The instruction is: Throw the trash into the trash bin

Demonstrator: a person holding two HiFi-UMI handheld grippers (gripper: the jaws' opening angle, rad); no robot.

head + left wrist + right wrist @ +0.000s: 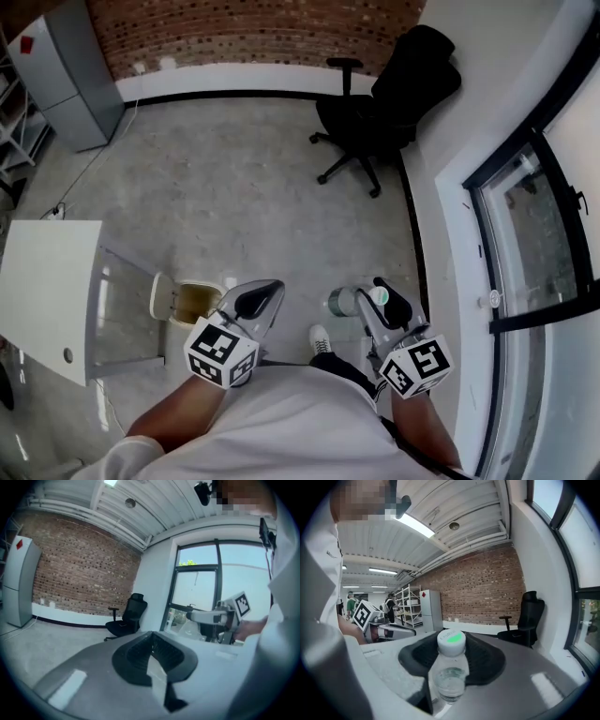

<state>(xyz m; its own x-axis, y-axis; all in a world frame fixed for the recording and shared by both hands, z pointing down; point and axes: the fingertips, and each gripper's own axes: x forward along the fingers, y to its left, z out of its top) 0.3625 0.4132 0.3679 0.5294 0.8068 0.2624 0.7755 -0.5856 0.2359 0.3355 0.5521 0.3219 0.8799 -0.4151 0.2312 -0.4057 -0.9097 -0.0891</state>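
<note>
A clear plastic bottle (345, 301) with a white cap marked by a green spot (451, 641) stands between the jaws of my right gripper (380, 298), which is shut on it. It is held low over the floor, to the right of the bin. My left gripper (262, 295) hangs beside it, just right of the small open trash bin (161, 298), whose inside looks yellowish. In the left gripper view its black pads (136, 653) meet, and I see nothing between them.
A white table (47, 291) stands left of the bin. A black office chair (384, 103) sits at the far right by the brick wall. A grey cabinet (70, 75) is at the far left, a window wall (534, 216) runs along the right. A shoe (321, 339) shows below.
</note>
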